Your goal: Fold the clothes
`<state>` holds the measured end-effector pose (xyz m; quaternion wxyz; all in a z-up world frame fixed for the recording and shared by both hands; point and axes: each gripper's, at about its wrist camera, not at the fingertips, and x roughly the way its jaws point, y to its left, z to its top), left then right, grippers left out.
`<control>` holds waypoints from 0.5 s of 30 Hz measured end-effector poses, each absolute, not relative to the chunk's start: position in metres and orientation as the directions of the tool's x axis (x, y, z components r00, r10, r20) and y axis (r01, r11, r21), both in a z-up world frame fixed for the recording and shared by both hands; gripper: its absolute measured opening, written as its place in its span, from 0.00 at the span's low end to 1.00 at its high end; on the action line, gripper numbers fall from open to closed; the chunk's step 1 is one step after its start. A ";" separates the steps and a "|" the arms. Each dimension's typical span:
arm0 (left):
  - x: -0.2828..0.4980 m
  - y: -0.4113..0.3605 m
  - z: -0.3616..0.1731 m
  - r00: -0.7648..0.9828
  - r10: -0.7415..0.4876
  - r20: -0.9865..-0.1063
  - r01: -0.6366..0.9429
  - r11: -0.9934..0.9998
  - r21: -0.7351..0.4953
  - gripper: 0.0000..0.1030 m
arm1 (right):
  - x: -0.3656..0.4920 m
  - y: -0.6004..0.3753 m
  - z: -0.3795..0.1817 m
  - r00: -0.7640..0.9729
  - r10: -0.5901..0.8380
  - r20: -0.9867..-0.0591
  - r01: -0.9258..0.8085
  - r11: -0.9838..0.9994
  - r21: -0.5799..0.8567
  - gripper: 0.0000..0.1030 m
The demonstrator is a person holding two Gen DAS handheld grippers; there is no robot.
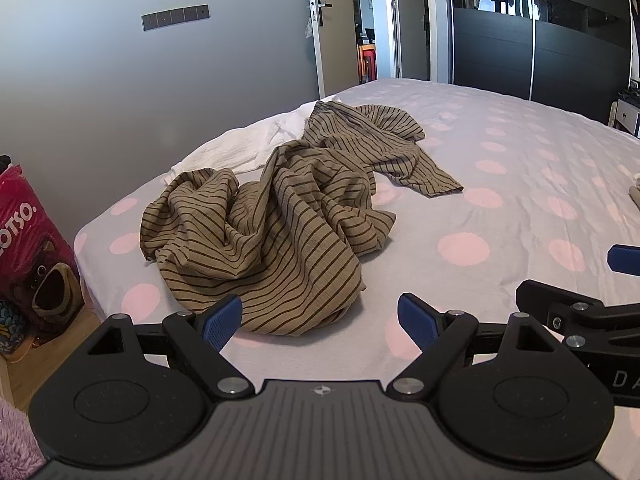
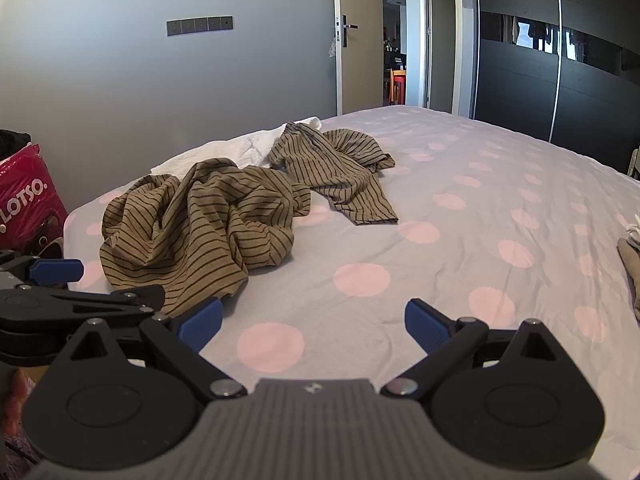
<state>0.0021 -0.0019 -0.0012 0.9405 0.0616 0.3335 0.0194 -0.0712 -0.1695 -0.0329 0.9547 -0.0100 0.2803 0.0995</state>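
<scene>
A crumpled olive-brown garment with dark stripes (image 1: pixel 272 232) (image 2: pixel 188 224) lies on the left part of the bed; one leg or sleeve of it stretches out to the right. My left gripper (image 1: pixel 320 322) is open just short of the garment's near hem, and nothing lies between its blue pads (image 1: pixel 222 322). My right gripper (image 2: pixel 314 322) is open over bare sheet to the right of the garment. Each gripper shows in the other's view: the right gripper (image 1: pixel 572 276) at the right edge, the left gripper (image 2: pixel 100 282) at the left edge.
The bed has a grey sheet with pink dots (image 1: pixel 500 184) (image 2: pixel 460 240). A white cloth (image 1: pixel 240 148) (image 2: pixel 224 152) lies behind the garment. A pink bag (image 1: pixel 28 232) (image 2: pixel 28 200) stands by the bed's left side. More clothing (image 2: pixel 632 268) lies at the right edge. Dark wardrobe doors (image 1: pixel 540 40) stand behind.
</scene>
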 end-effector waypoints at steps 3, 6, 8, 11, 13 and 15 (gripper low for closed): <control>0.000 -0.006 -0.001 0.789 0.088 -0.609 -0.003 0.990 0.139 0.81 | -0.071 -0.169 -0.034 0.821 0.183 -0.540 -0.196 0.980 0.033 0.96; -0.012 -0.006 0.003 0.807 0.084 -0.585 -0.013 0.992 0.125 0.81 | -0.074 -0.163 -0.035 0.828 0.165 -0.536 -0.192 0.981 0.006 0.96; -0.004 -0.003 0.001 0.795 0.080 -0.602 -0.013 0.993 0.114 0.81 | -0.070 -0.163 -0.037 0.823 0.167 -0.543 -0.194 0.981 0.009 0.96; -0.001 -0.004 -0.001 0.800 0.095 -0.592 -0.014 0.990 0.140 0.81 | -0.071 -0.170 -0.036 0.825 0.176 -0.537 -0.195 0.981 0.022 0.96; -0.001 -0.006 0.000 0.805 0.105 -0.584 -0.018 0.988 0.152 0.81 | -0.070 -0.169 -0.037 0.827 0.171 -0.535 -0.192 0.981 0.018 0.96; -0.001 -0.006 0.001 0.801 0.108 -0.589 -0.030 0.990 0.141 0.81 | -0.071 -0.170 -0.037 0.830 0.170 -0.530 -0.188 0.982 0.020 0.96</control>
